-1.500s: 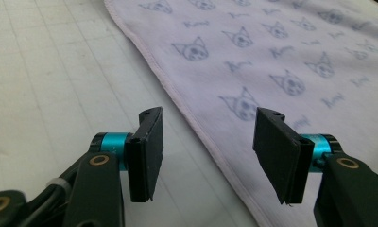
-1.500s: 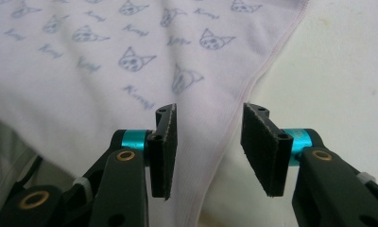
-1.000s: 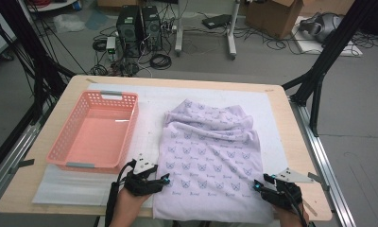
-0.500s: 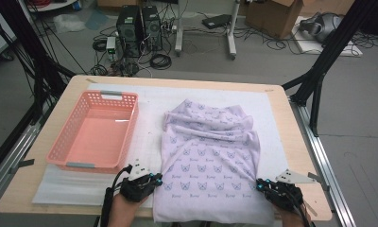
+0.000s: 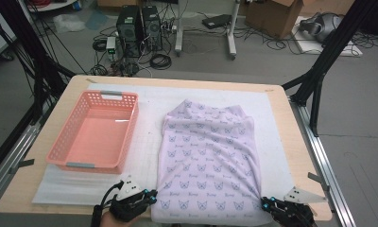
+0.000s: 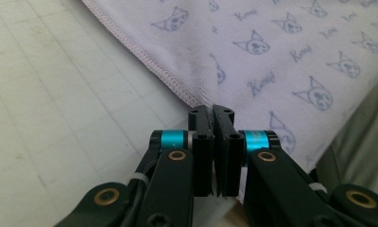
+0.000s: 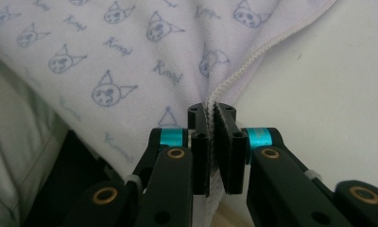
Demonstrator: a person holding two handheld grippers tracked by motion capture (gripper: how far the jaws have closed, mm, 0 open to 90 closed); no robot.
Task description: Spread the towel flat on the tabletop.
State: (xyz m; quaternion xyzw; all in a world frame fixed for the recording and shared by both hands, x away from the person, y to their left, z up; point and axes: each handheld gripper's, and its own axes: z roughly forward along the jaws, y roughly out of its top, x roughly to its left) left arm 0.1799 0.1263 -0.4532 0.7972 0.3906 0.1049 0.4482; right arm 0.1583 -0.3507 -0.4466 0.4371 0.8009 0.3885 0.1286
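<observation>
Both grippers have just clamped down on the near corners of the cloth (image 5: pixel 208 161), which lies flat on the white mat (image 5: pixel 144 156) beside the pink basket (image 5: pixel 95 135). The left gripper (image 6: pixel 214 111) has its jaws nearly together on the hem corner; the right gripper (image 7: pixel 214 109) pinches the stitched edge the same way. Each bite looks thin, right at the seam, so I'd guess a quick lift could pull a corner free. If one hand leads the other, the cloth would likely skew or bunch. A low drag might also catch the mat, or swing the cloth against the basket.
</observation>
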